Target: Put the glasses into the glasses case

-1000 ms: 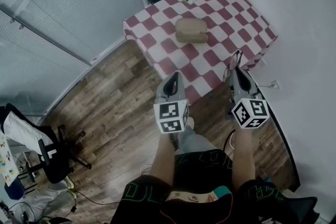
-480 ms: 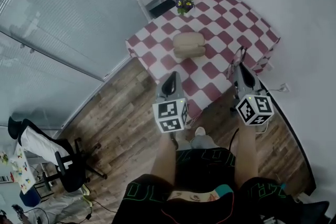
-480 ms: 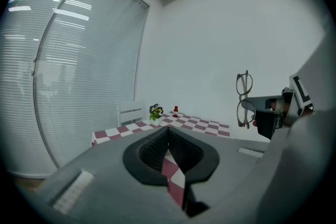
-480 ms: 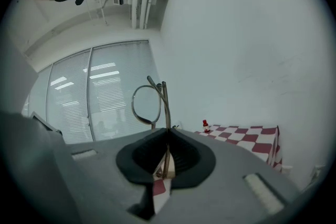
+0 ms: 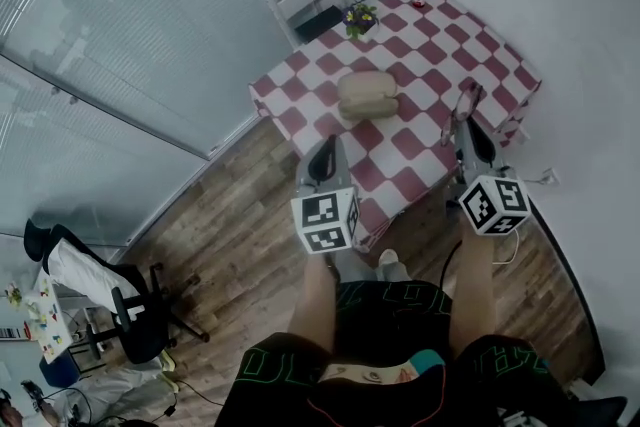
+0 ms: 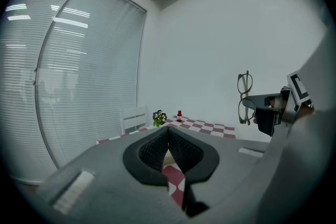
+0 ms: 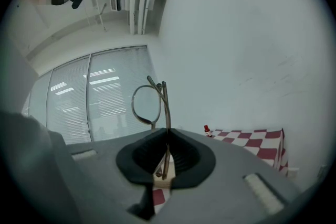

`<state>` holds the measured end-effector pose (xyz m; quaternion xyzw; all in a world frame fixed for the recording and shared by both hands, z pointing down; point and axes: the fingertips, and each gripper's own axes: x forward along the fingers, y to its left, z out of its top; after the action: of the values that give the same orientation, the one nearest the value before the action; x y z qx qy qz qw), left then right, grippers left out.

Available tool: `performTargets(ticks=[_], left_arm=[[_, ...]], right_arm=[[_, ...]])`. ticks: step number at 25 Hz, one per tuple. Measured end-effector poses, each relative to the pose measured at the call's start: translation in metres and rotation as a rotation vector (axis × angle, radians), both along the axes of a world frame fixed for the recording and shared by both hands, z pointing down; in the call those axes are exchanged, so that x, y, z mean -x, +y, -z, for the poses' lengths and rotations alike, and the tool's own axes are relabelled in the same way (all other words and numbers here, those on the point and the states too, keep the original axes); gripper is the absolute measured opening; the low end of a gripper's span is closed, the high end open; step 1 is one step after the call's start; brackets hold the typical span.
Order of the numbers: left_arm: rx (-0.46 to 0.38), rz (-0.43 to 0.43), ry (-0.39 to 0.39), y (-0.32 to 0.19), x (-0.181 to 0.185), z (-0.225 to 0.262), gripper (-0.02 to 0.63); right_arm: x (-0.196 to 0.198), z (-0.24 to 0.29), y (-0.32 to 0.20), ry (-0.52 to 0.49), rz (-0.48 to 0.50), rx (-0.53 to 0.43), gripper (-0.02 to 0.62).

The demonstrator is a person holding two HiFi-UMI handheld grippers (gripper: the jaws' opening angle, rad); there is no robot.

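person in dark clothes
black top (image 5: 340, 407) with green outline lettering on both sleeves, teal patch (image 5: 428, 362) near its middle; black shorts (image 5: 385, 310), pale shoe (image 5: 388, 261) beyond the top.

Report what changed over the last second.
The person moved closer to the table, and the right gripper advanced over its edge. Unchanged: the glasses stay clamped in it, the left gripper stays shut and empty, and the glasses case lies untouched.

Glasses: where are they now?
The glasses stand clamped in the right claw, head view right, over the checkered table's near edge, short of the case.
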<state>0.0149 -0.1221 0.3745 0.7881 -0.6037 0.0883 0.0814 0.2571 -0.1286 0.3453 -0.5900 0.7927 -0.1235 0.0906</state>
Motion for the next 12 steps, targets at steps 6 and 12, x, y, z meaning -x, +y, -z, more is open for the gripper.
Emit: performTargets(ticks=[6, 12], left_arm=[[0.015, 0.055, 0.007, -0.001, 0.028, -0.007, 0.008], [0.038, 0.051, 0.03, -0.018, 0.036, -0.019, 0.008]], right_arm=[[0.024, -0.004, -0.015, 0.003, 0.048, 0.006, 0.018], [0.035, -0.011, -0.028, 0.035, 0.042, 0.023, 0.018]])
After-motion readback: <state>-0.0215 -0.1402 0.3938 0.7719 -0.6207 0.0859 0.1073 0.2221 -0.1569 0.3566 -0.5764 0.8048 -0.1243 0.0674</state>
